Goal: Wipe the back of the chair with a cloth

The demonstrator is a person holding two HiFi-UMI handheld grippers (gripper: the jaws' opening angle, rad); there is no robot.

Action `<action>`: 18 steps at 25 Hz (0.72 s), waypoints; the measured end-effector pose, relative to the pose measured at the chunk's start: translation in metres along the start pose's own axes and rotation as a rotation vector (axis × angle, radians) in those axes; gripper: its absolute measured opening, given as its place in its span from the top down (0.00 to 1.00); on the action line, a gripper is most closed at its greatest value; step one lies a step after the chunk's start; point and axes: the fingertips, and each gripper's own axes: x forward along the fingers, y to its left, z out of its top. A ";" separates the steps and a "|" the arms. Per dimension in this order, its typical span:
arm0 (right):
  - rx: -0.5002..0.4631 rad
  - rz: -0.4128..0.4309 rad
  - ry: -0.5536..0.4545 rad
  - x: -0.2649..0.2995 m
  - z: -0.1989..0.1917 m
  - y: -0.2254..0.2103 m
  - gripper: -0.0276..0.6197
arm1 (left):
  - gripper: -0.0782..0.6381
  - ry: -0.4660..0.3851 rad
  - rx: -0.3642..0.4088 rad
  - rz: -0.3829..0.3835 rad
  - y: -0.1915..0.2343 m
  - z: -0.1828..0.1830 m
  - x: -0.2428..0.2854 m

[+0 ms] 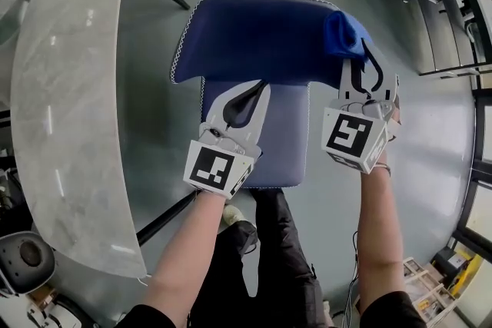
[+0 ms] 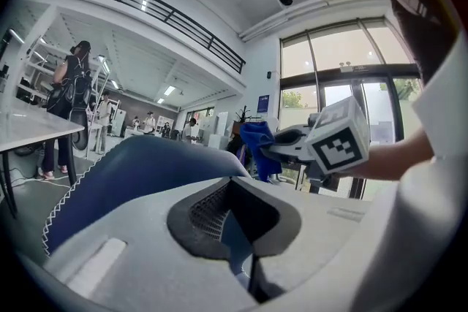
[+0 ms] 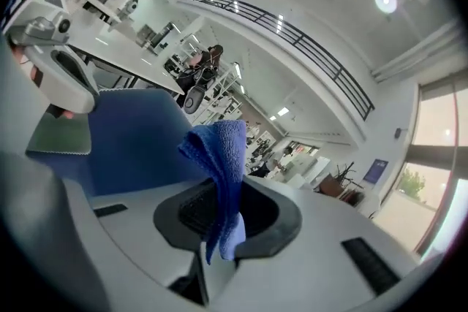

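Observation:
From above in the head view, the blue chair's back (image 1: 254,38) spreads wide and its seat (image 1: 284,146) lies below it. A blue cloth (image 1: 344,33) is bunched at the back's right top corner, with my right gripper (image 1: 361,51) shut on it. In the right gripper view the cloth (image 3: 223,179) hangs folded out of the jaws, beside the chair back (image 3: 131,142). My left gripper (image 1: 260,88) is shut with nothing in it and hovers over the junction of back and seat. The left gripper view shows the chair back (image 2: 139,172) and the cloth (image 2: 257,146) beyond it.
A curved marble-look table (image 1: 69,88) runs along the left, close to the chair. The dark legs (image 1: 269,257) of the person holding the grippers stand below the seat. Metal shelving (image 1: 461,11) lines the right side. A person (image 2: 69,99) stands far off in the hall.

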 end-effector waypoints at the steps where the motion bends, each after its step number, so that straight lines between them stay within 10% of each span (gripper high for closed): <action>1: -0.019 -0.009 0.002 0.006 0.000 -0.002 0.85 | 0.88 -0.001 0.000 0.002 0.001 0.001 0.003; 18: -0.035 0.137 0.073 0.053 -0.098 0.126 0.85 | 0.88 0.056 -0.033 0.017 0.039 -0.086 0.030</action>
